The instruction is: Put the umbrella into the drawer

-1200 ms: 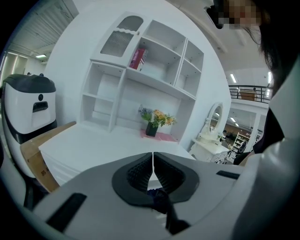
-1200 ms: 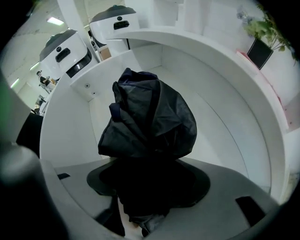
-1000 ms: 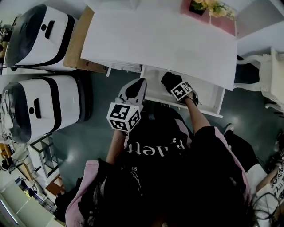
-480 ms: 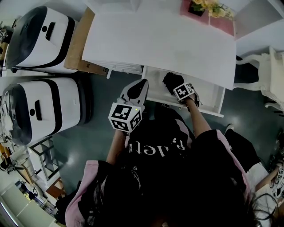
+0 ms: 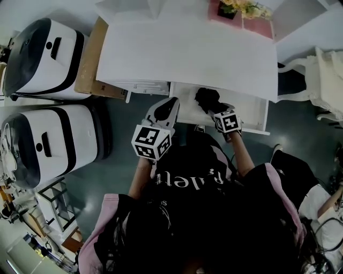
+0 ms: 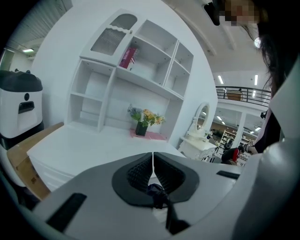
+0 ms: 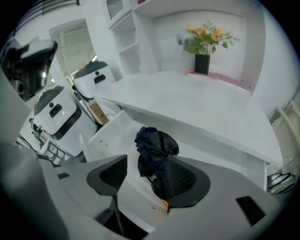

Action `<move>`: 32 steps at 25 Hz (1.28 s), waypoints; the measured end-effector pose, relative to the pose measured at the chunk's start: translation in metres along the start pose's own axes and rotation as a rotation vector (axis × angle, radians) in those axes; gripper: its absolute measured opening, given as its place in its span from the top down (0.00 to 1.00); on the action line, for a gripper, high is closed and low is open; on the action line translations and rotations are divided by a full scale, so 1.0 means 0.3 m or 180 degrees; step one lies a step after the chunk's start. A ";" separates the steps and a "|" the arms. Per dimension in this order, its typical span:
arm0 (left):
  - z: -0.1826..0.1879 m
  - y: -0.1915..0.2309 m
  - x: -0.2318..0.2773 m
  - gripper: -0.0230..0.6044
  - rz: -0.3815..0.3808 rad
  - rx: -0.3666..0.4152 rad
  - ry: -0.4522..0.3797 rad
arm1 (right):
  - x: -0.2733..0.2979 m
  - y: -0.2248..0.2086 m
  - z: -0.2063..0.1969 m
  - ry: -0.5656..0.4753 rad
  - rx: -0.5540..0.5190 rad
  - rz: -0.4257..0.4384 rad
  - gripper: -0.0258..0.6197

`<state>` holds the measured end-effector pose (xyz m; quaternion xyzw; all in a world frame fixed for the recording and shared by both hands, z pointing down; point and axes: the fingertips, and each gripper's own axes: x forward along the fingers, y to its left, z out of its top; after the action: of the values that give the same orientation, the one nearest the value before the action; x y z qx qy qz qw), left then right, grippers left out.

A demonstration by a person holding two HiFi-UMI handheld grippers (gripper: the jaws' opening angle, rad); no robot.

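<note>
Reaching into the open drawer (image 5: 252,111) with the right hand-held gripper (image 7: 149,164), we are seeing the folded dark umbrella (image 7: 154,143) lying inside it, under the front edge of the table (image 5: 187,53). The jaws are standing apart: the umbrella is leaning against one pad while bare drawer floor is showing between it and the other, so we are judging that nothing is being gripped. That is putting the main part of the task behind us, since the umbrella is inside the drawer rather than above or beside it. What is remaining, as we are reading it, is drawing the gripper clear of the bundle without dragging it along, and perhaps pushing the drawer shut, though the task is not asking for that. The left hand-held gripper (image 5: 169,103) is hovering just beside the drawer's left front corner with its pads pressed together; a small dark bit is sitting at the root of the jaws, and we are not able to tell what it is. Around us, flowers (image 5: 238,6) are standing at the back of the table, two white machines (image 5: 48,134) and a box (image 5: 88,56) are sitting to the left, and a white chair (image 5: 329,75) is standing to the right. Nothing is blocking the way out; only the table edge overhead is crowding the lift.
</note>
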<state>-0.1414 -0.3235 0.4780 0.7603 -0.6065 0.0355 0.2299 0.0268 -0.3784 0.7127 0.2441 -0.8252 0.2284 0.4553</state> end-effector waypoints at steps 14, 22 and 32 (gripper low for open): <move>-0.031 -0.041 -0.175 0.93 -0.0514 0.0173 -0.0007 | -0.428 0.327 0.264 -0.1636 0.0590 0.0083 0.55; -0.082 -0.030 -0.414 0.93 -0.0808 0.0327 0.0011 | -0.540 0.576 0.201 -0.2037 0.0869 -0.0168 0.70; -0.177 -0.006 -0.594 0.93 -0.1119 0.0353 0.0151 | -0.583 0.831 0.092 -0.2129 0.1093 -0.0307 0.76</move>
<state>-0.1746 -0.1409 0.4654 0.8650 -0.4558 0.0462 0.2045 -0.0615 -0.1673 0.5100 0.4165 -0.8655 0.2494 0.1234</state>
